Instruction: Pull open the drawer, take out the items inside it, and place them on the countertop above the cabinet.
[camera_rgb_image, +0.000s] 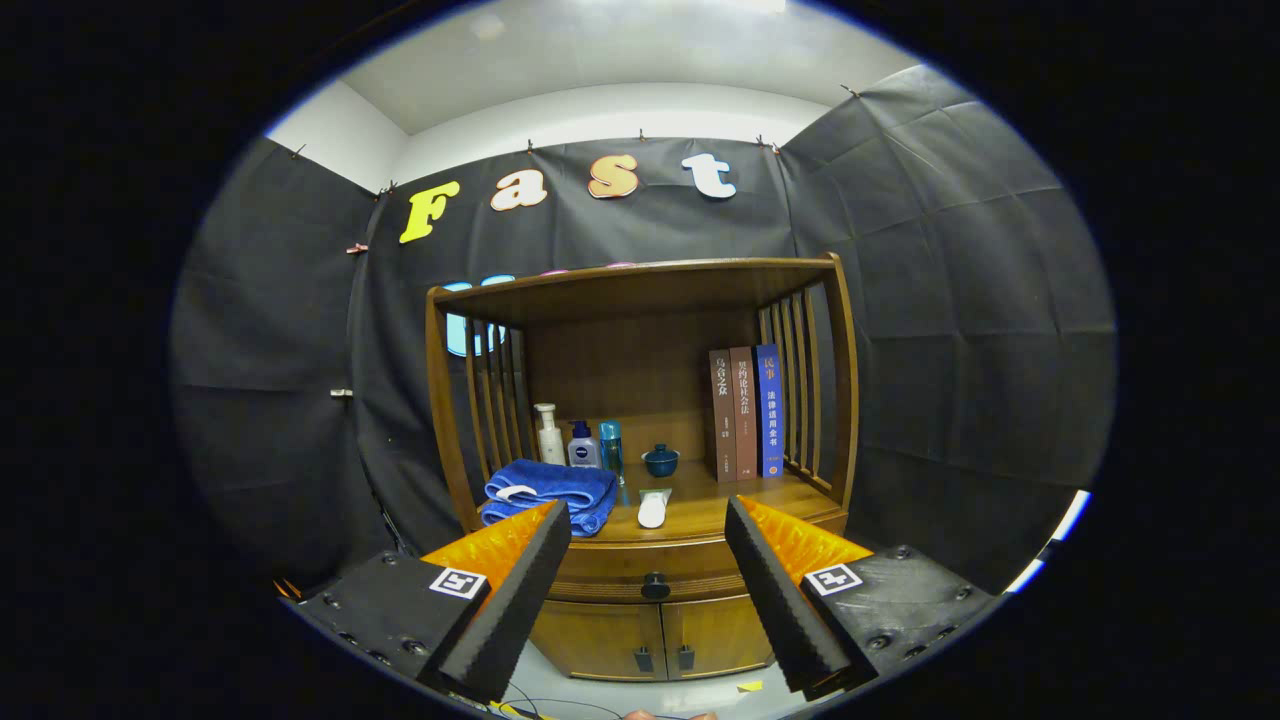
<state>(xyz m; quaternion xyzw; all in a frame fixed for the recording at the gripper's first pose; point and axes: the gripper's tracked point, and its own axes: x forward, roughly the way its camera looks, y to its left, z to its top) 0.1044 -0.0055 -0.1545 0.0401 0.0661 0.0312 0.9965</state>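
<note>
Gripper: the gripper (648, 530) has its two fingers spread wide apart, with nothing held between them.
Fingers: each finger (510, 600) is a long wedge with a bumpy foam face on the inner side.
Drawer: the drawer (650, 572) is shut. It sits in the gap between the two finger tips, a bit beyond them, at 6 o'clock from the middle of the cabinet.
Knob: a small round dark knob (655, 586) sticks out of the middle of the drawer front, not touched by either finger.
Cabinet: the wooden cabinet (640, 300) is brown and shiny, with thin upright bars on both sides and a flat top.
Countertop: the countertop (700, 505) is the smooth wood shelf just above the drawer.
Towel: a soft blue folded towel (550, 492) lies at 9 o'clock on the countertop, right behind the left finger tip.
Tube: a white tube (653, 508) lies flat near the front edge, just above the knob.
Bottles: a white pump bottle (548, 435), a small dark blue bottle (583, 447) and a thin teal bottle (611, 448) stand in a row behind the towel.
Bowl: a little dark blue lidded bowl (660, 460) sits in the middle, at the back.
Books: three books (745, 412) stand upright at 3 o'clock, by the right bars.
Doors: two small doors (655, 635) with dark handles are under the drawer.
</note>
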